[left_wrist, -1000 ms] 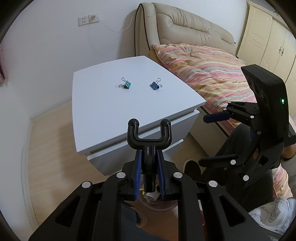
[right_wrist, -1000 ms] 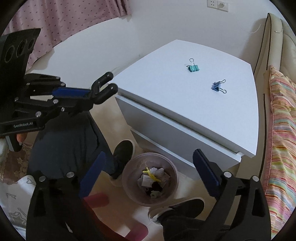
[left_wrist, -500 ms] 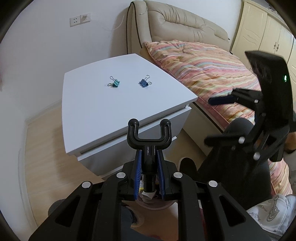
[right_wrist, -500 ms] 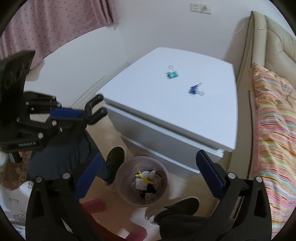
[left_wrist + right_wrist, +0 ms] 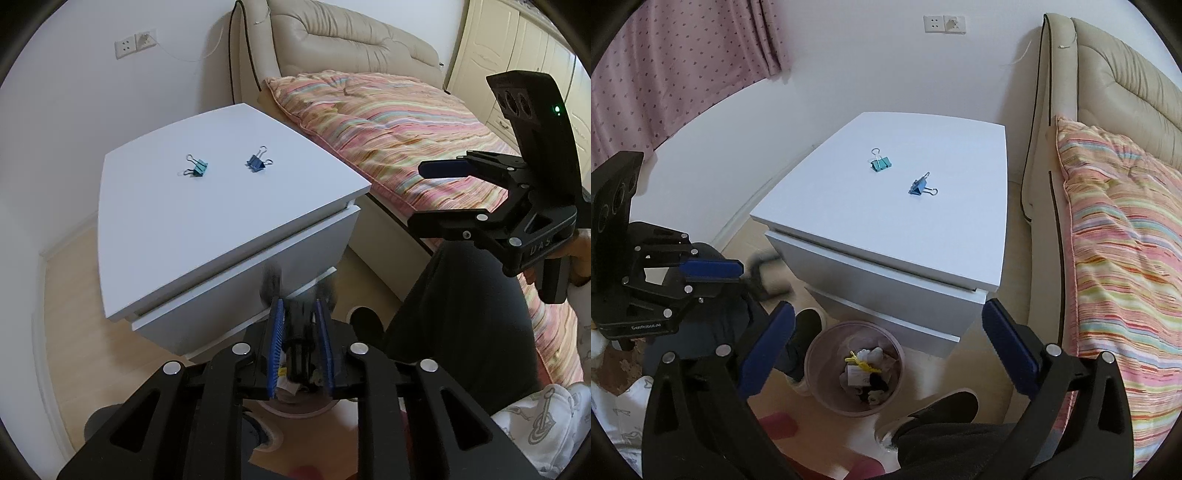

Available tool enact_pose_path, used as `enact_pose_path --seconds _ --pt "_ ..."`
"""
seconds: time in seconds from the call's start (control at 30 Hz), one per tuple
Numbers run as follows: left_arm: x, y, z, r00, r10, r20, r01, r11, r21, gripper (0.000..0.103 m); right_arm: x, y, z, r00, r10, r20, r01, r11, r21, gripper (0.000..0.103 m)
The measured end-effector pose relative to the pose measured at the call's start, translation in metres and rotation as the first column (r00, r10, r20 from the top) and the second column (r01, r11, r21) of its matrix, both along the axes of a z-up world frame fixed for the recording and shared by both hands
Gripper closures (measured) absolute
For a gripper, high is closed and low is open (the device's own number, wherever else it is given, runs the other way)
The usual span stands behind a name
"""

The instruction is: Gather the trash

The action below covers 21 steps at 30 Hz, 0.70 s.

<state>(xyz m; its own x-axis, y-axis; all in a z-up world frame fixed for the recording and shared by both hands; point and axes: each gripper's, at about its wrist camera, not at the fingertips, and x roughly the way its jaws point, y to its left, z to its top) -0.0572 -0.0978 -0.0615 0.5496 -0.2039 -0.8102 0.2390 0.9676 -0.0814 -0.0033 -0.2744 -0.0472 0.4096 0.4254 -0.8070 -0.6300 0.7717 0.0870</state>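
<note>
Teal binder clip [image 5: 881, 163]: small, teal body with wire handles, lying near the middle of the tabletop, well apart from both grippers.
Blue binder clip [image 5: 919, 187]: same kind, blue body, one wire handle lying flat on the surface; it sits near the teal clip, on the side toward the bed, not touching it.
Black forked object [image 5: 298, 295]: a dark Y-shaped piece, blurred, its stem clamped between the blue pads of the left gripper, its two prongs pointing forward.
Left hand-held gripper [image 5: 298, 341]: pads drawn together on the stem of the forked object, held above the trash bin, below the tabletop's front edge.
Right hand-held gripper [image 5: 886, 341]: fingers spread wide with nothing between them, held above the trash bin.
Trash bin [image 5: 818, 382]: round, translucent pinkish, on the floor in front of the nightstand; inside lie crumpled white scraps, a yellow piece and something dark.
Tabletop [image 5: 849, 221]: white, smooth top of a nightstand with drawer fronts below.
Room: white wall with sockets [image 5: 943, 24], pink dotted curtain [image 5: 665, 62], pale wooden floor [image 5: 74, 325].
Bed [image 5: 1126, 240]: beige padded headboard, striped quilt, just beside the nightstand.
</note>
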Motion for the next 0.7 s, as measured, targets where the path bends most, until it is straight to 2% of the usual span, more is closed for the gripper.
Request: enact_pose_path --seconds 0.03,0.07,0.1,0.13,0.17,0.5,0.7 --pt "0.001 0.0 -0.001 1.0 0.004 0.0 -0.004 1.0 0.006 0.062 0.0 0.0 0.0 1.0 0.0 -0.002 0.0 1.0 0.003 0.004" --pt "0.002 0.0 -0.002 1.0 0.01 0.002 -0.01 1.0 0.004 0.039 0.0 -0.001 0.0 1.0 0.001 -0.002 -0.001 1.0 0.004 0.004" --pt "0.003 0.003 -0.002 1.0 0.018 0.004 -0.018 1.0 -0.011 0.025 0.0 0.0 0.0 1.0 0.002 -0.003 -0.002 1.0 0.006 0.004" --pt "0.004 0.004 -0.003 1.0 0.03 0.007 -0.03 0.999 -0.015 0.016 0.001 0.0 0.0 1.0 0.003 -0.005 -0.003 1.0 0.009 0.004" --pt "0.004 0.004 -0.003 0.999 0.04 0.014 -0.04 0.999 -0.011 0.012 0.0 0.0 -0.001 1.0 0.004 -0.005 -0.004 1.0 0.009 0.004" --pt "0.005 0.017 -0.003 0.993 0.104 0.053 -0.105 0.994 0.019 0.008 0.0 0.006 -0.005 1.0 0.023 -0.017 -0.022 1.0 0.015 0.004" --pt "0.004 0.022 -0.001 0.991 0.124 0.059 -0.124 0.992 0.003 0.008 0.0 0.01 -0.004 0.999 0.037 -0.018 -0.037 0.999 0.012 0.004"
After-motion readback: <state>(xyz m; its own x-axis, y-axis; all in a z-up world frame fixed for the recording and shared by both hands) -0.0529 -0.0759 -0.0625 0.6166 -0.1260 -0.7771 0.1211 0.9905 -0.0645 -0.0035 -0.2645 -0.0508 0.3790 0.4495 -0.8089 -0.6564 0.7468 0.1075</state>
